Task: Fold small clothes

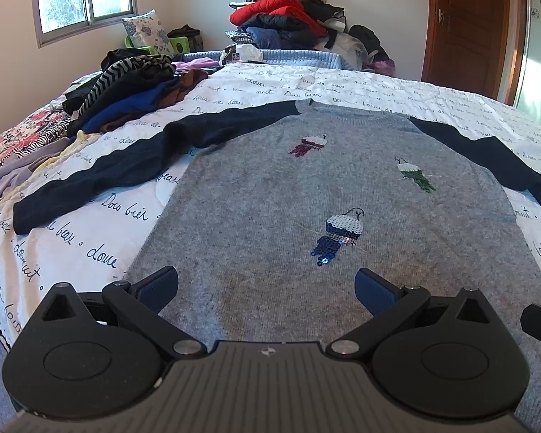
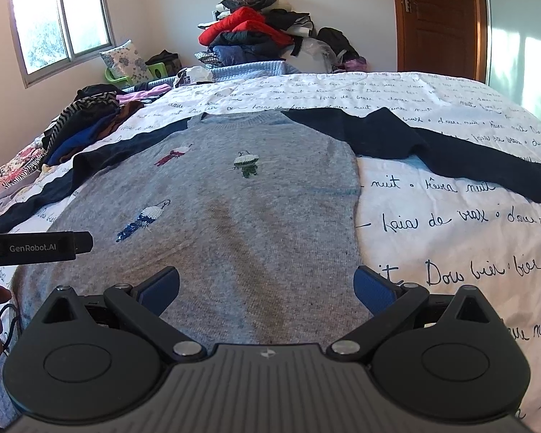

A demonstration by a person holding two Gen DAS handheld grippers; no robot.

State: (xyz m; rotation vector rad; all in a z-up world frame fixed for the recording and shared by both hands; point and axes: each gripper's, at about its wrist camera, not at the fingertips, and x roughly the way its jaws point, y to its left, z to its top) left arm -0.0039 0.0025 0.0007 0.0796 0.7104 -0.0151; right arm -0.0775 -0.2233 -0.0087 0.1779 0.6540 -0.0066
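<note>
Grey knitted sweater with dark navy sleeves (image 1: 306,195) is laid flat, front side up, on the white bed cover printed with handwritten dark words (image 1: 101,238). Its round neck is turned to the far end of the bed and its hem to the cameras, so the long axis of the body runs away from both grippers. The two sleeves are spread out to the sides, across this axis. Three small sequin figures are seen on the chest: a dark red one (image 1: 308,145), a green one (image 1: 416,175) and a blue one (image 1: 337,236).

The left gripper (image 1: 267,288) is held above the hem, near its left corner, with the blue pads set wide apart and only knit between them. The right gripper (image 2: 267,288) is held above the right part of the hem, also spread wide and holding nothing; its right pad is over the bed cover, just beside the sweater's edge.

In the left view the left sleeve (image 1: 126,169) is shown whole, to its cuff. In the right view the right sleeve (image 2: 451,155) is shown long across the cover, and the left gripper's body with white lettering is seen at the left edge. A brownish darker patch (image 2: 234,234) on the knit is visible only there.

A heap of folded dark and striped clothes (image 1: 133,86) lies at the left of the bed.
</note>
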